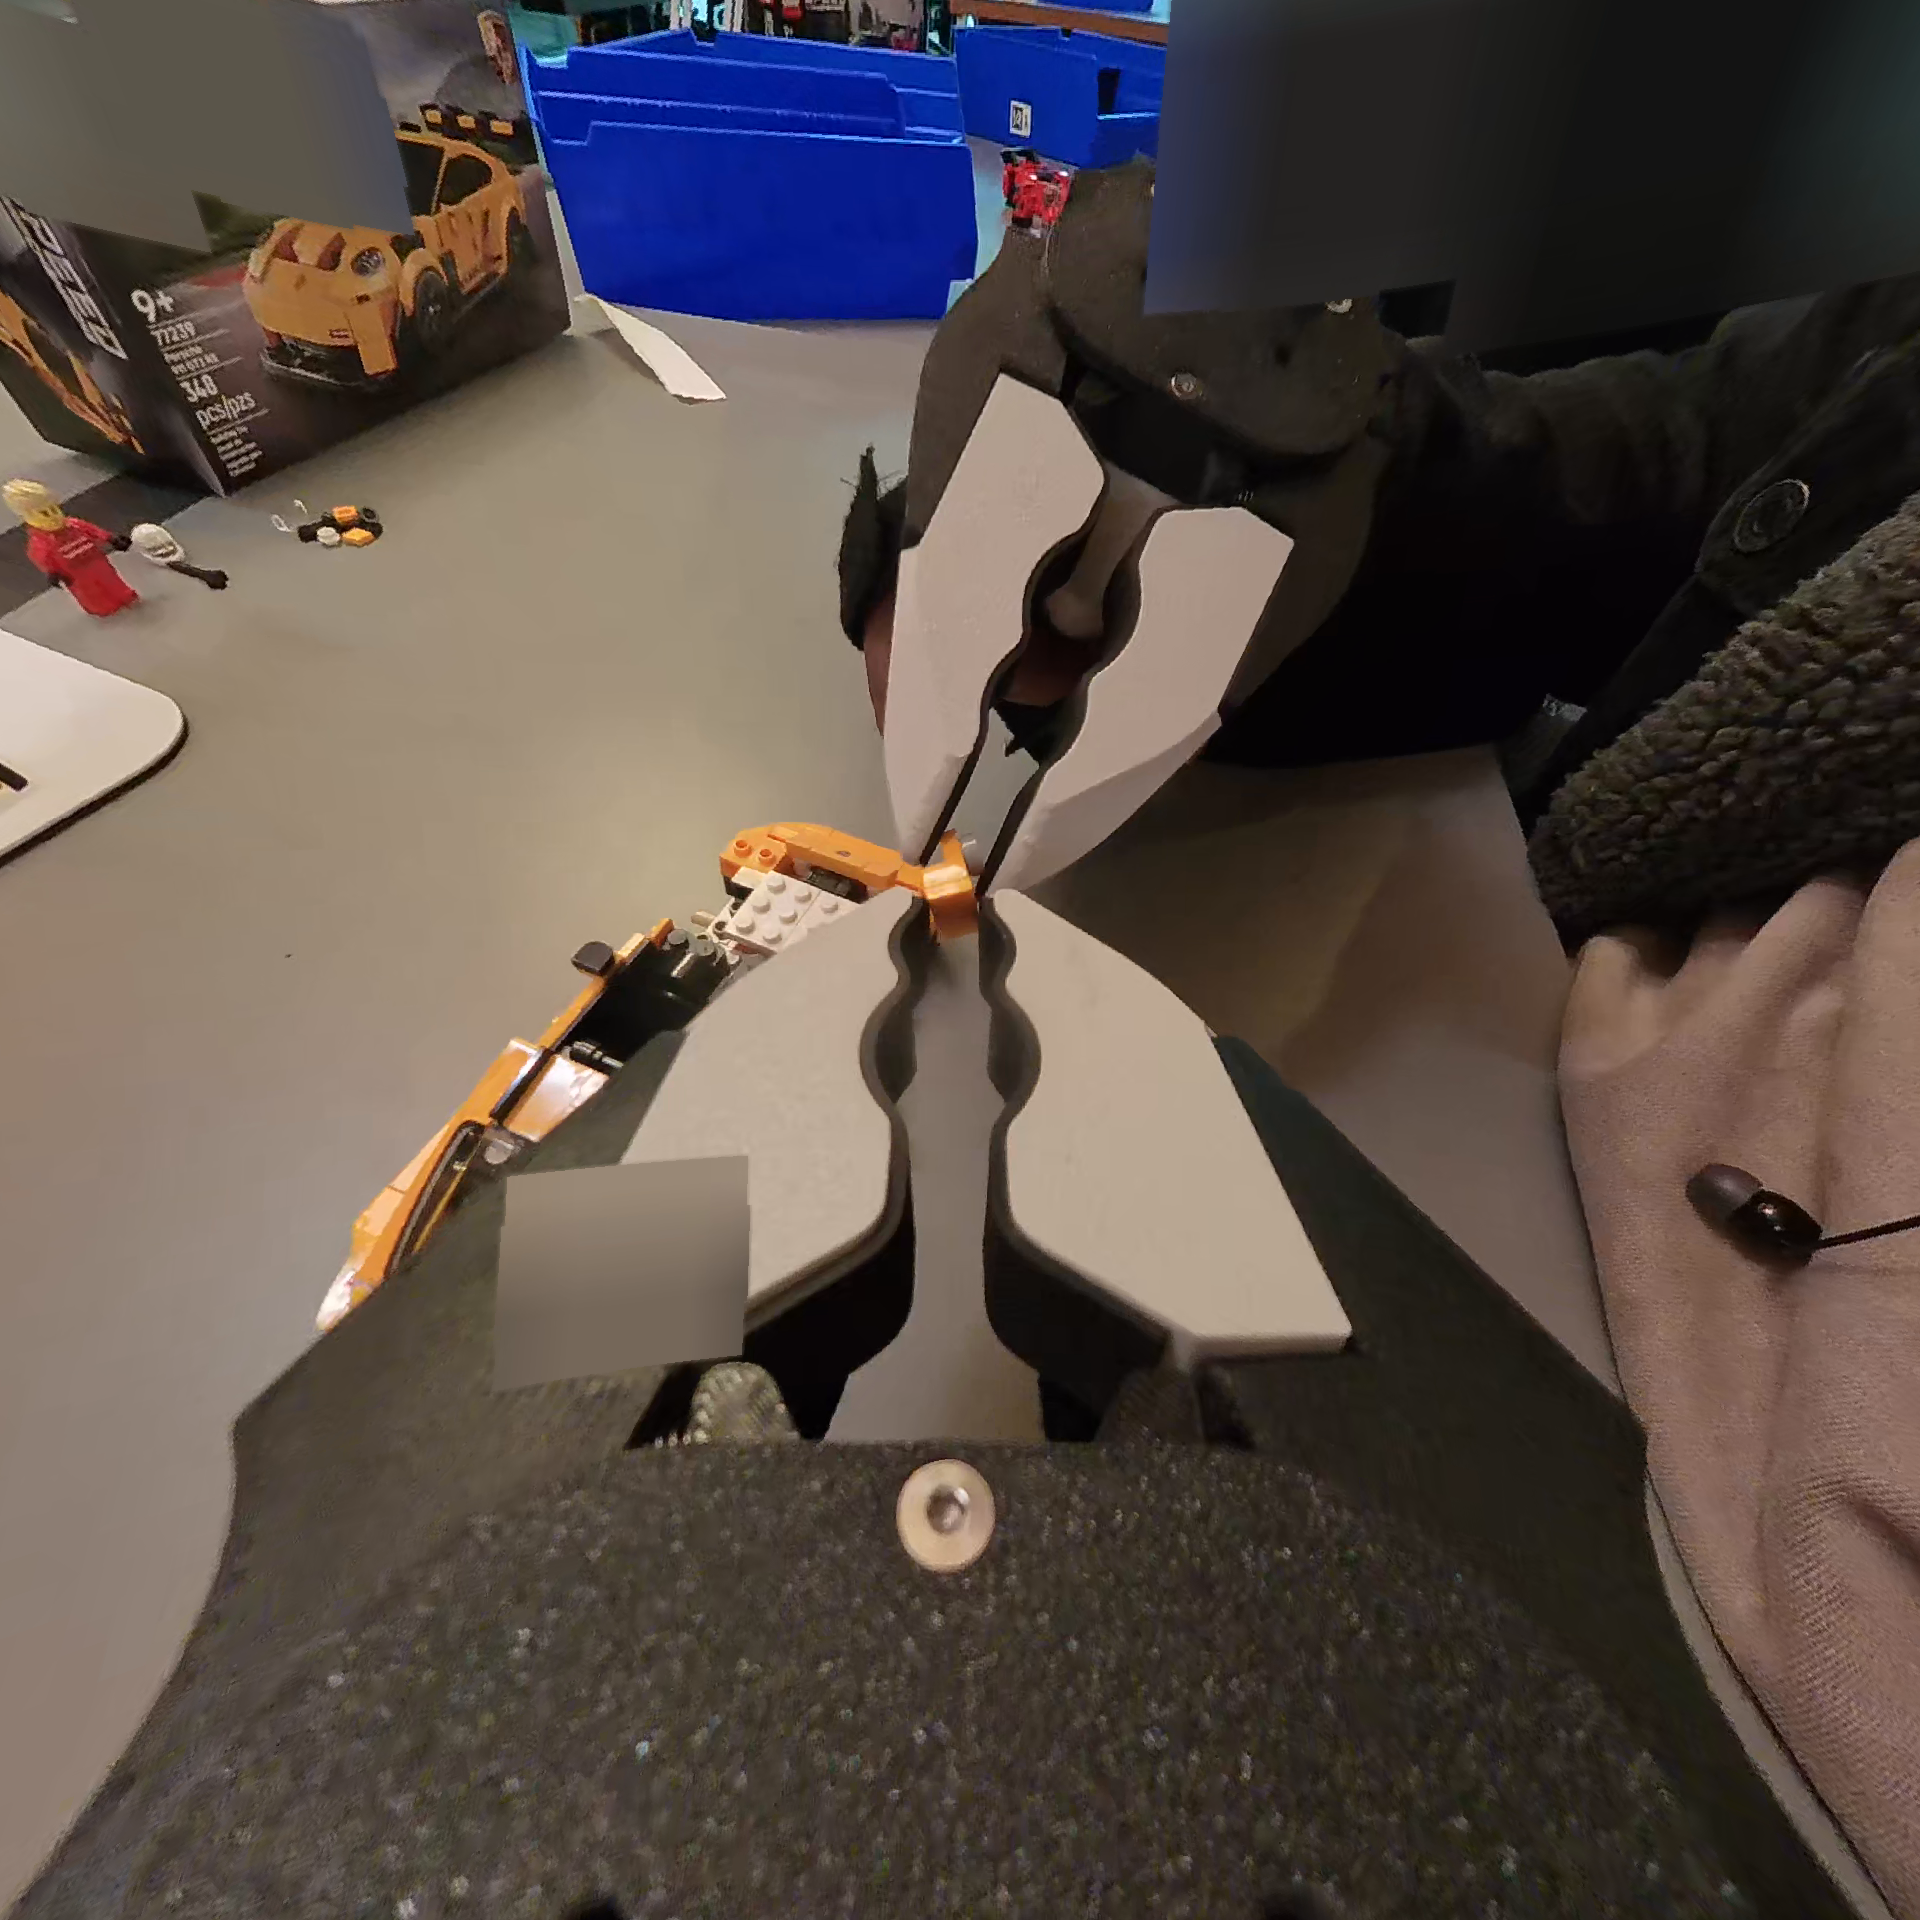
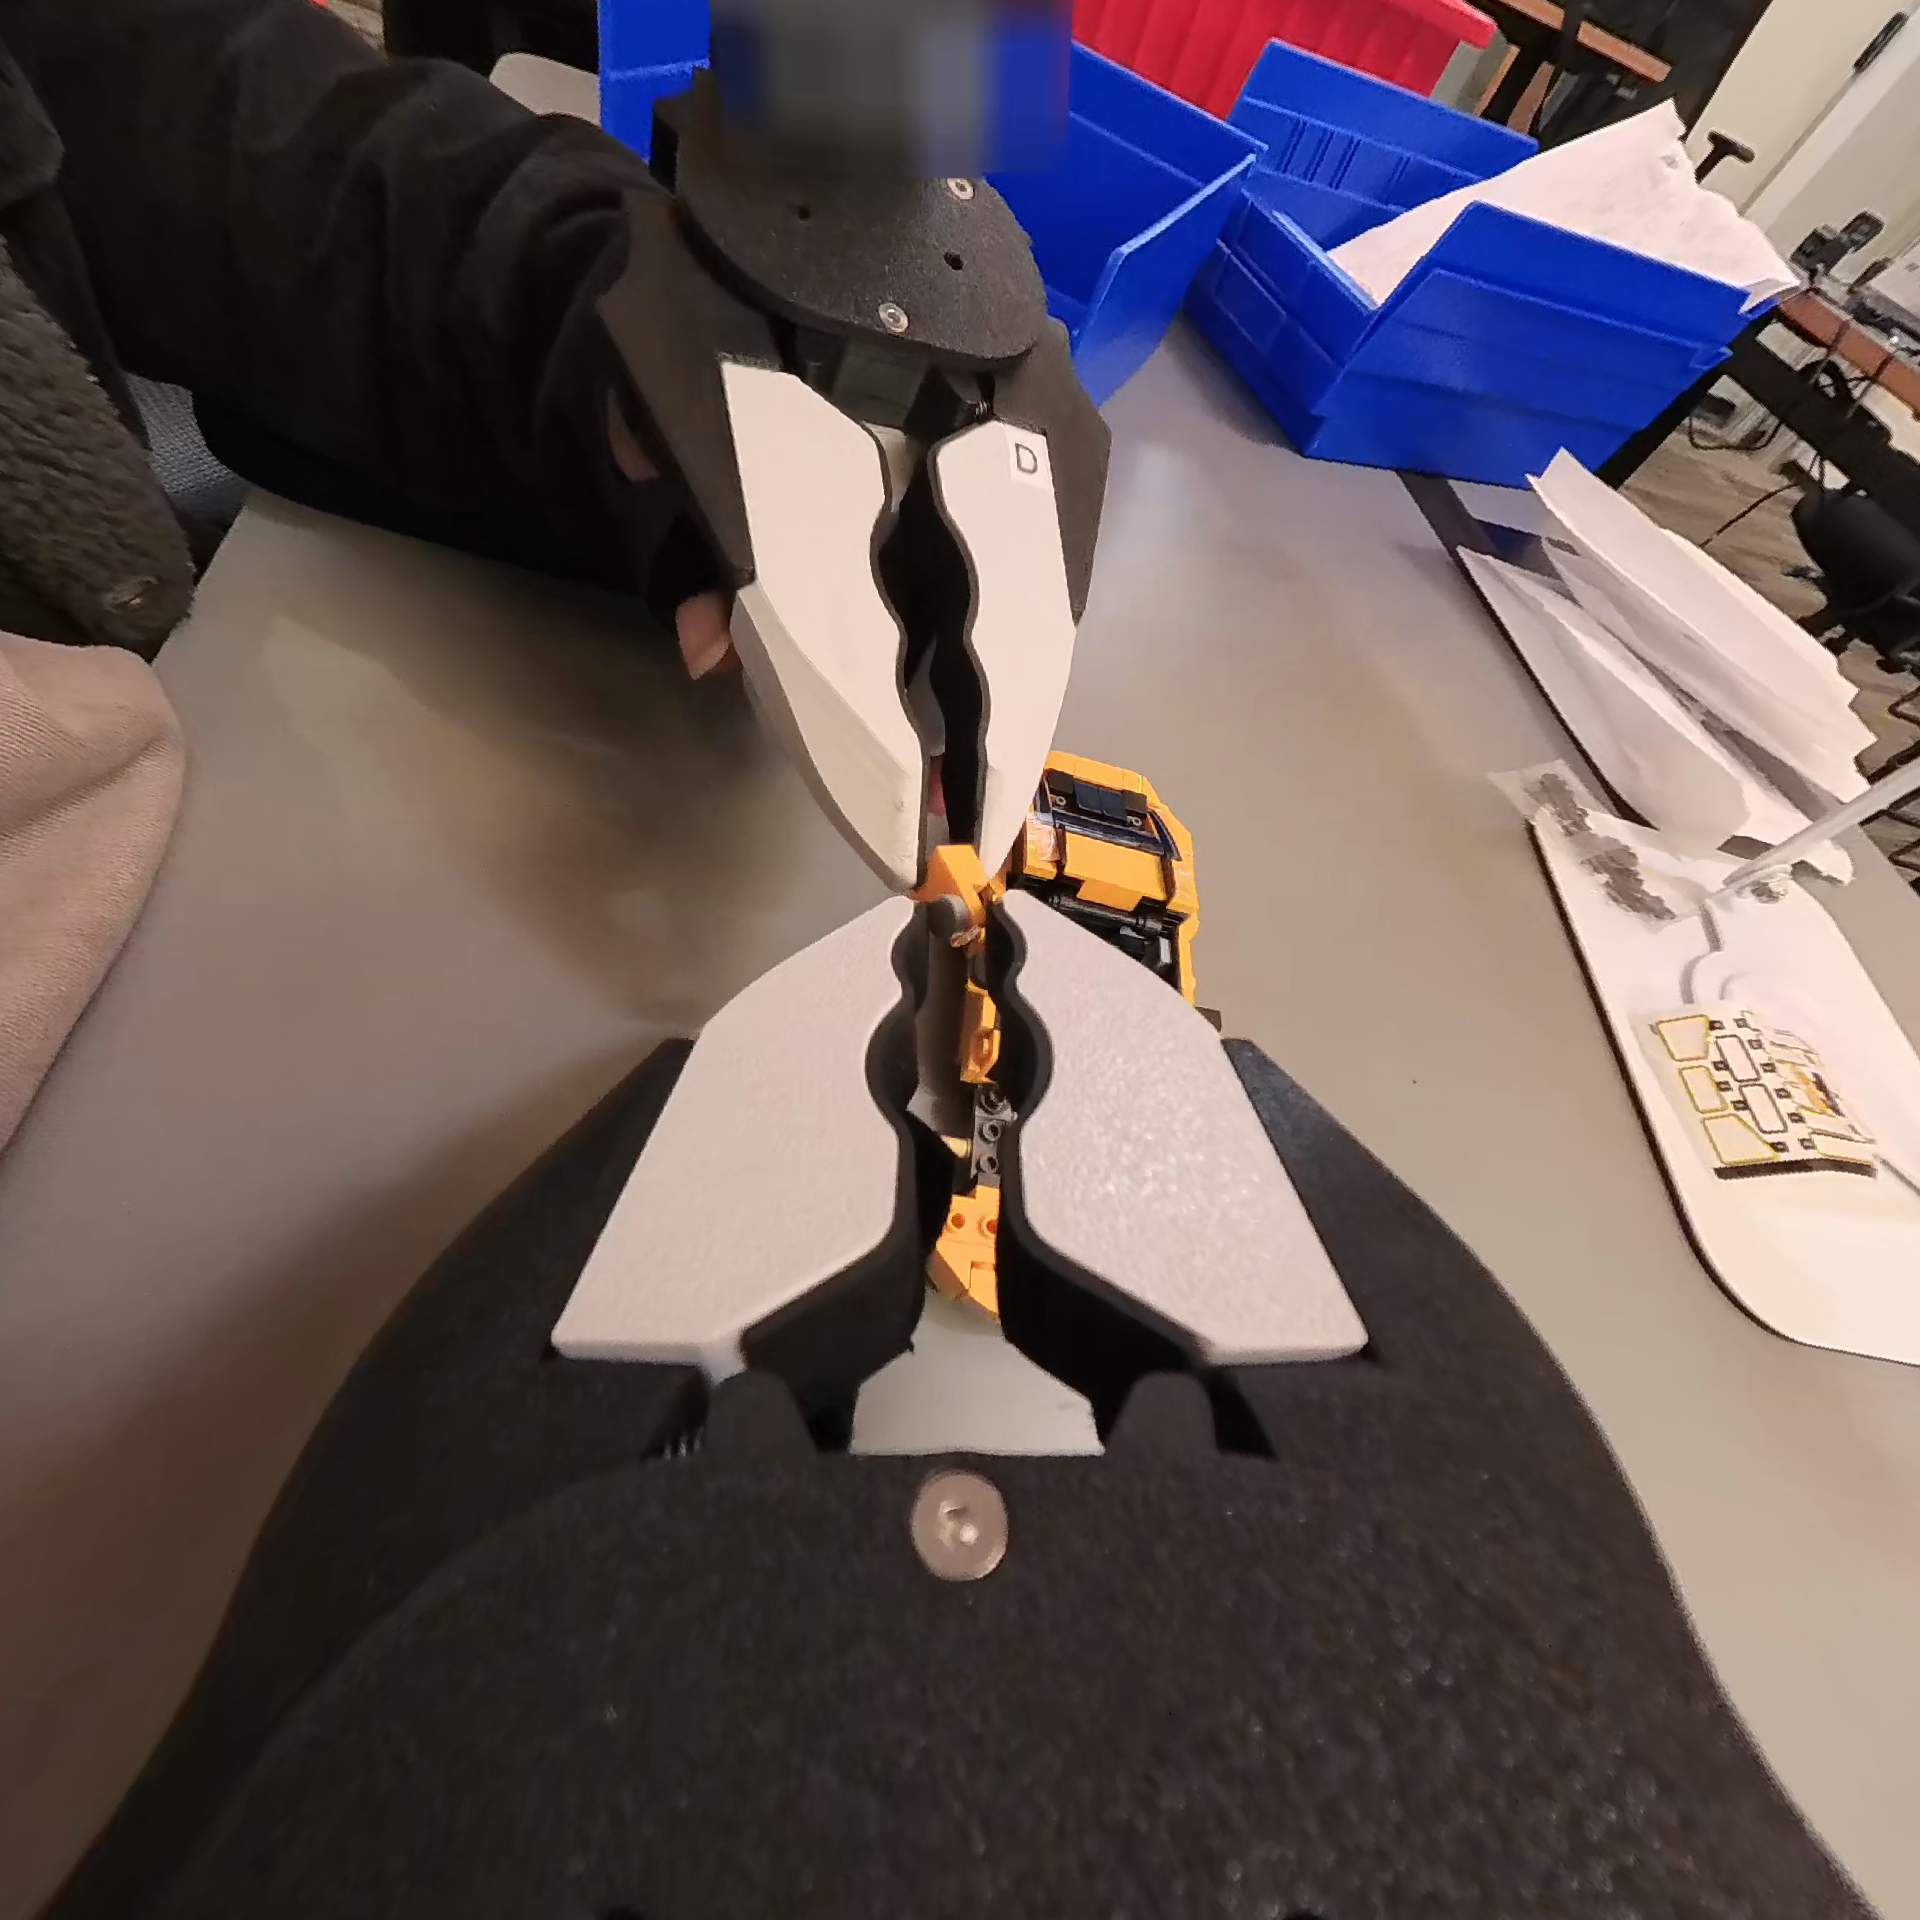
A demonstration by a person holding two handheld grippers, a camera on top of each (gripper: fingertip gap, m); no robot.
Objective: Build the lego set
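A small orange Lego piece (image 1: 950, 891) is pinched between the tips of both grippers, which meet nose to nose just above the grey table. My left gripper (image 1: 951, 914) is shut on it from below in the left wrist view, and my right gripper (image 1: 961, 862) closes on it from above. In the right wrist view the piece (image 2: 951, 868) shows between my right gripper (image 2: 956, 920) and the left gripper (image 2: 951, 842). The partly built orange and black Lego car (image 1: 582, 1039) lies on the table under the grippers. It also shows in the right wrist view (image 2: 1117, 862).
The Lego box (image 1: 281, 291), a red minifigure (image 1: 78, 561) and a few loose pieces (image 1: 338, 525) stand at the far left. Blue bins (image 2: 1455, 332) line the back. A sticker sheet (image 2: 1766, 1112) and instruction papers (image 2: 1683, 665) lie to the right. A person's sleeve (image 1: 1714, 520) lies to the right of the grippers. Less than 4 cm separates the two grippers' tips. From either gripper's tips it is about 35 cm to the red minifigure (image 1: 78, 561).
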